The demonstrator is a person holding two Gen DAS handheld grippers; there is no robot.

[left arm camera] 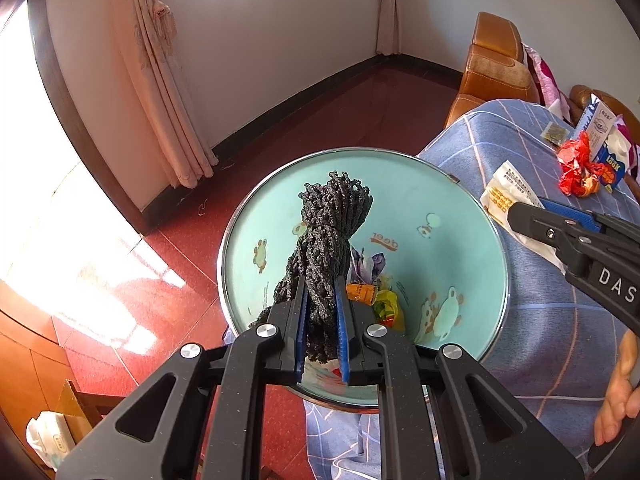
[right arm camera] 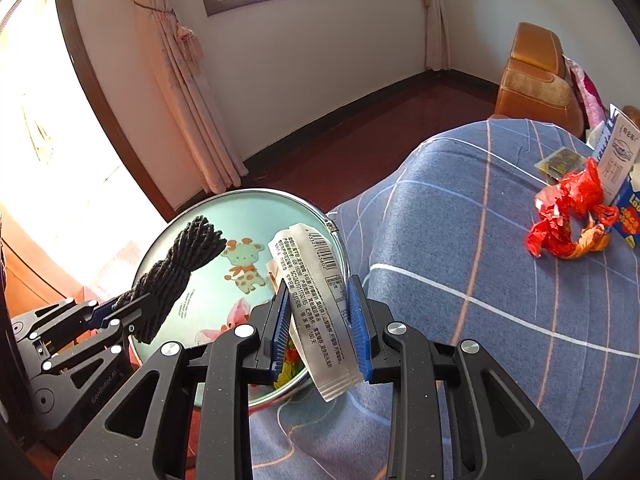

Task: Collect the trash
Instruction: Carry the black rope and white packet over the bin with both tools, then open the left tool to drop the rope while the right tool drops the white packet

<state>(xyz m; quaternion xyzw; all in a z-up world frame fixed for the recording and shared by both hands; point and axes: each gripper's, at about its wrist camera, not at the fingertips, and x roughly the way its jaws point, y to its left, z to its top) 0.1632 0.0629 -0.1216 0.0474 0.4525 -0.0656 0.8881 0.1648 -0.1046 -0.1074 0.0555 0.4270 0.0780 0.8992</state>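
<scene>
My left gripper (left arm camera: 321, 292) is shut on a twisted bundle of black cord (left arm camera: 326, 236) and holds it over the open mint-green bin (left arm camera: 452, 216), which has cartoon animals inside. Several colourful wrappers (left arm camera: 380, 300) lie at the bin's bottom. The cord (right arm camera: 176, 268) and left gripper (right arm camera: 120, 308) also show in the right wrist view. My right gripper (right arm camera: 318, 294) is shut on a white printed wrapper (right arm camera: 316, 292) with a barcode, held at the bin's (right arm camera: 192, 216) right rim. In the left view the right gripper (left arm camera: 516, 216) holds that wrapper (left arm camera: 508, 196).
A blue checked cloth (right arm camera: 480, 280) covers the surface right of the bin. On it lie a crumpled red wrapper (right arm camera: 568, 220), a blue-and-white carton (right arm camera: 624, 184) and a small dark packet (right arm camera: 560, 164). An orange sofa (right arm camera: 532, 80) stands behind. Red floor and pink curtains (right arm camera: 188, 92) lie left.
</scene>
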